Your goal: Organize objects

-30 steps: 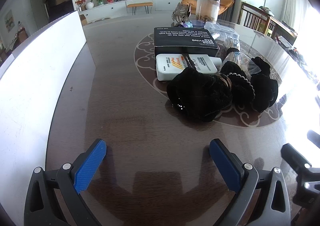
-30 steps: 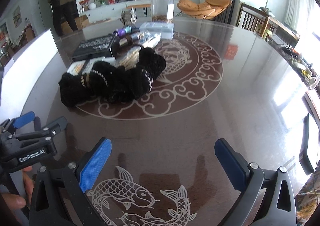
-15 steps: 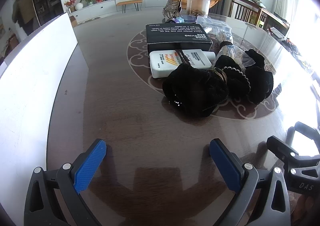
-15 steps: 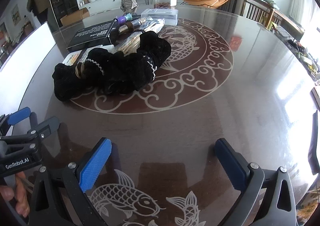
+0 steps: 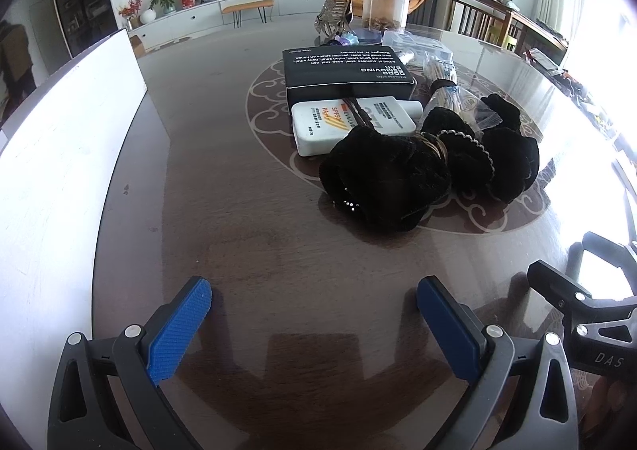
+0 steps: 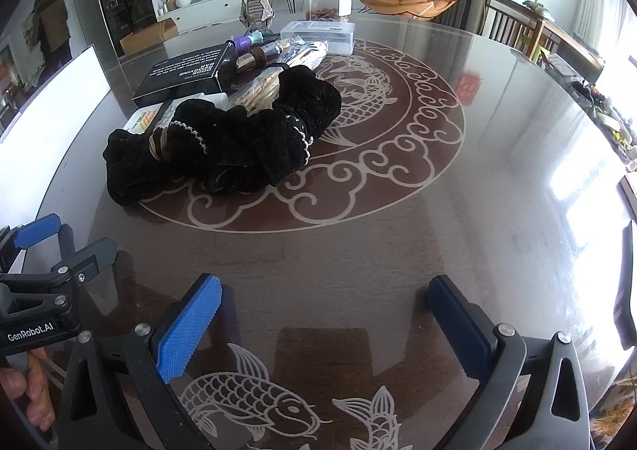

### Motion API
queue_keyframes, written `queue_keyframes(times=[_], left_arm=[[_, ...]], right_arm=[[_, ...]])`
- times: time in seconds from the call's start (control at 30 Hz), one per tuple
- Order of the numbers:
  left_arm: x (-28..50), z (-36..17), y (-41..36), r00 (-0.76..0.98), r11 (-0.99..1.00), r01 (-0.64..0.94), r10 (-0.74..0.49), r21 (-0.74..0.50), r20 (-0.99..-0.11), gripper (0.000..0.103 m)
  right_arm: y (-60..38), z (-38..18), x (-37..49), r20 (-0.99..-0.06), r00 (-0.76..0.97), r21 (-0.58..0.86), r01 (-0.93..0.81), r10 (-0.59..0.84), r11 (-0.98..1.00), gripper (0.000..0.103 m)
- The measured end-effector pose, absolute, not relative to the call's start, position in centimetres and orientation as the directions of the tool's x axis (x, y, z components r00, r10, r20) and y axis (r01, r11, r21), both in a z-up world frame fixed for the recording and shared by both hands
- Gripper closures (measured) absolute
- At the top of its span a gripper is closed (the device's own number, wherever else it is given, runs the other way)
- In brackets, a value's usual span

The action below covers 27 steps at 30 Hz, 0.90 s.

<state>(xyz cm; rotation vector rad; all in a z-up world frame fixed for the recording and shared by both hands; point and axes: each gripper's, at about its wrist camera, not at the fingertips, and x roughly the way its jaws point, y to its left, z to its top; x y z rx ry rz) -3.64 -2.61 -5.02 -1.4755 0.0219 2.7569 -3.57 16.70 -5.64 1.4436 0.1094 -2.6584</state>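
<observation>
Both the left gripper and right gripper hover spread wide and empty, near the table's edge. The black scrunchies lie heaped mid-table, overlapping the white sunscreen bottle; a grab there could snag several together.

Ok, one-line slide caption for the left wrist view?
Open left gripper faces black velvet scrunchies, white sunscreen bottle, black box on dark table.

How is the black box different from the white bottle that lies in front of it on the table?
The black box is dark with white print, while the white bottle is pale with orange print. The box looks wider and thicker; the bottle is flatter, and the black scrunchies partly cover it. Both lie flat on the table, touching each other.
</observation>
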Motion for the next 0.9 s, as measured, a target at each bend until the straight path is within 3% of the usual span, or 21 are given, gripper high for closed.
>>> queue_keyframes(times=[0.9], left_arm=[[-2.75, -5.14, -3.08, -0.556, -0.998, -0.055, 0.025, 0.006, -0.831, 0.000]], right_arm=[[16.89, -5.65, -3.41, -0.836, -0.545, -0.008, 0.129, -0.065, -0.992, 0.000]])
